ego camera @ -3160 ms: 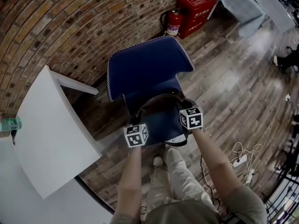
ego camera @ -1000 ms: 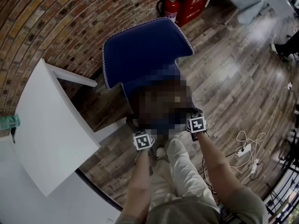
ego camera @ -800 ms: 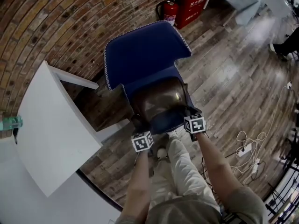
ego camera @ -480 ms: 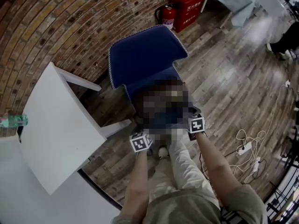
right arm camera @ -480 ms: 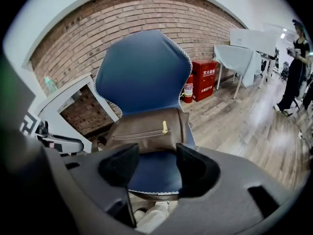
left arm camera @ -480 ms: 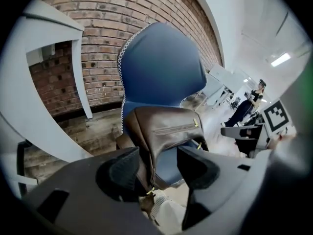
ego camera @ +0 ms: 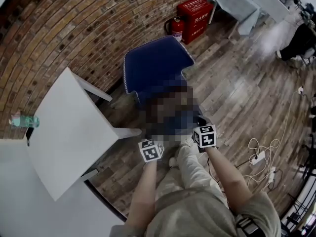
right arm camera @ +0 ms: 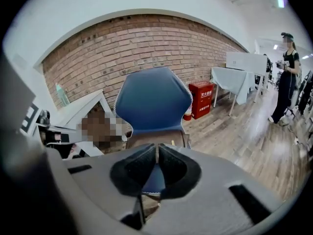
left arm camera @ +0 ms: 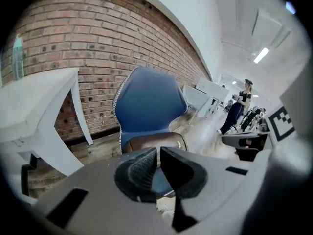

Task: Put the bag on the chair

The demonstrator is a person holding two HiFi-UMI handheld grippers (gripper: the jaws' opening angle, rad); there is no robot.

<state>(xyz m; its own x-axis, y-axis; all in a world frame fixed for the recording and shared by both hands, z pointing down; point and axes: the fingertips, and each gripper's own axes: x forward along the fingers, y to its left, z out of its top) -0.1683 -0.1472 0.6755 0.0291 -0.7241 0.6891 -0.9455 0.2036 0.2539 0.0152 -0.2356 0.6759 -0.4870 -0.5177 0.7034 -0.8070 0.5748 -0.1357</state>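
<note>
The brown bag [left arm camera: 146, 141] lies on the seat of the blue chair [ego camera: 158, 65], against the backrest; in the head view a mosaic patch covers it. My left gripper [ego camera: 147, 141] and right gripper [ego camera: 202, 130] hang side by side above the seat's front edge, apart from the bag. In the left gripper view the left gripper [left arm camera: 158, 153] has its jaws nearly together, with nothing between them. The right gripper [right arm camera: 156, 151] also shows its pads together and empty, the bag [right arm camera: 142, 139] beyond them. Both pairs of jaws have just been closing.
A white table [ego camera: 64, 127] stands left of the chair, a green bottle [ego camera: 22, 120] at its far edge. A fire extinguisher [ego camera: 175, 27] and a red box [ego camera: 195, 11] stand by the brick wall. Cables [ego camera: 256, 154] lie on the floor at right. A person [right arm camera: 286, 77] stands far off.
The bag, held over the chair earlier, now rests on the seat. Both grippers have let go of it and risen back toward the person.
</note>
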